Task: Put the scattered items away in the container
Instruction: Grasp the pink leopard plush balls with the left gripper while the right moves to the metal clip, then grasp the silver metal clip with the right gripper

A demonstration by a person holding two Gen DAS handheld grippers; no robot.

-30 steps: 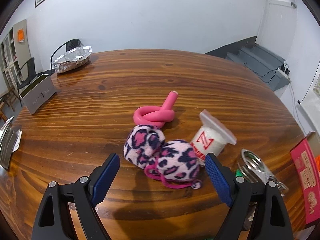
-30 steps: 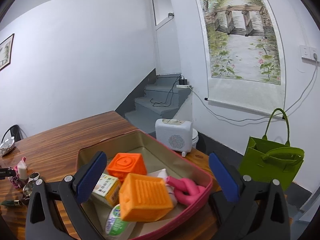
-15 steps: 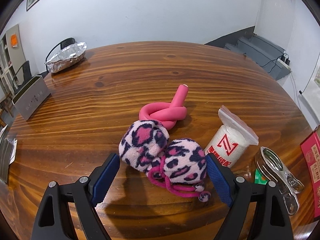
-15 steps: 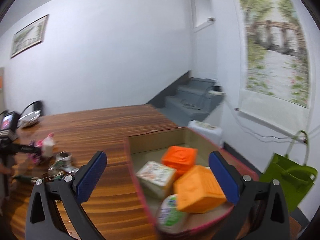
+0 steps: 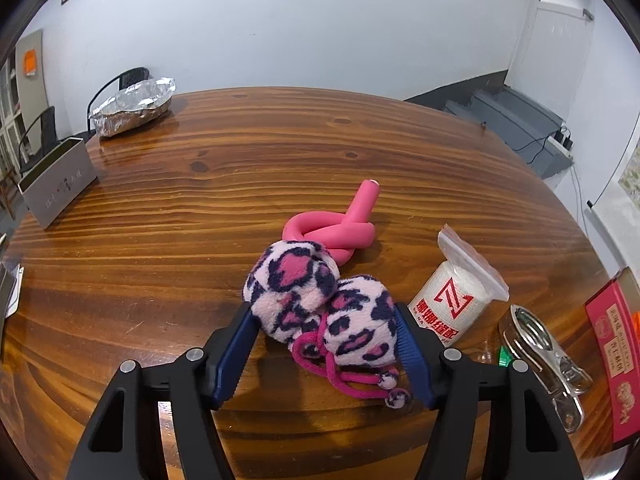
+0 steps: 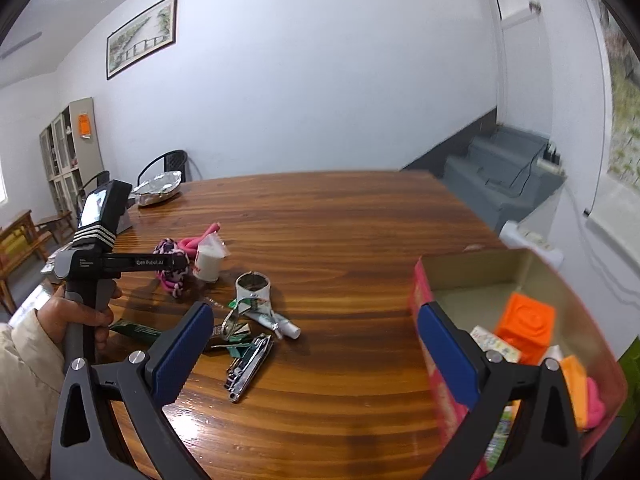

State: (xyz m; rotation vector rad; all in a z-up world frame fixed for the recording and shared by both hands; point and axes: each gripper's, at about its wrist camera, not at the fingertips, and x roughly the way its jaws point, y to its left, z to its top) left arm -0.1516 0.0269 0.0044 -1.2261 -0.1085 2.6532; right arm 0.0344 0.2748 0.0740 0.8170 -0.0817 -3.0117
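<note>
A pink leopard-print plush pair (image 5: pixel 320 300) with a magenta cord lies on the wooden table (image 5: pixel 200 220). My left gripper (image 5: pixel 324 320) straddles it, its jaws closing, and both blue pads touch the plush sides. The right wrist view shows that gripper (image 6: pixel 176 264) held by a hand at the left. My right gripper (image 6: pixel 316 312) hangs open over the table with nothing between its fingers. The pink-walled container (image 6: pixel 424 292) at the right holds orange cubes (image 6: pixel 528 324) and other items. A knotted pink foam stick (image 5: pixel 336 232) and a white bag with a red Z (image 5: pixel 452 304) lie beside the plush.
Nail clippers (image 6: pixel 248 364), a small tube (image 6: pixel 276 320) and a crumpled silver piece (image 6: pixel 254 286) lie mid-table. A metal clip (image 5: pixel 540 344) sits right of the bag. A foil tray (image 5: pixel 132 106) and a grey box (image 5: pixel 56 184) stand at the far left.
The left jaws have narrowed from wide apart onto the plush. The right gripper has swung left, from over the container to over the scattered items.
</note>
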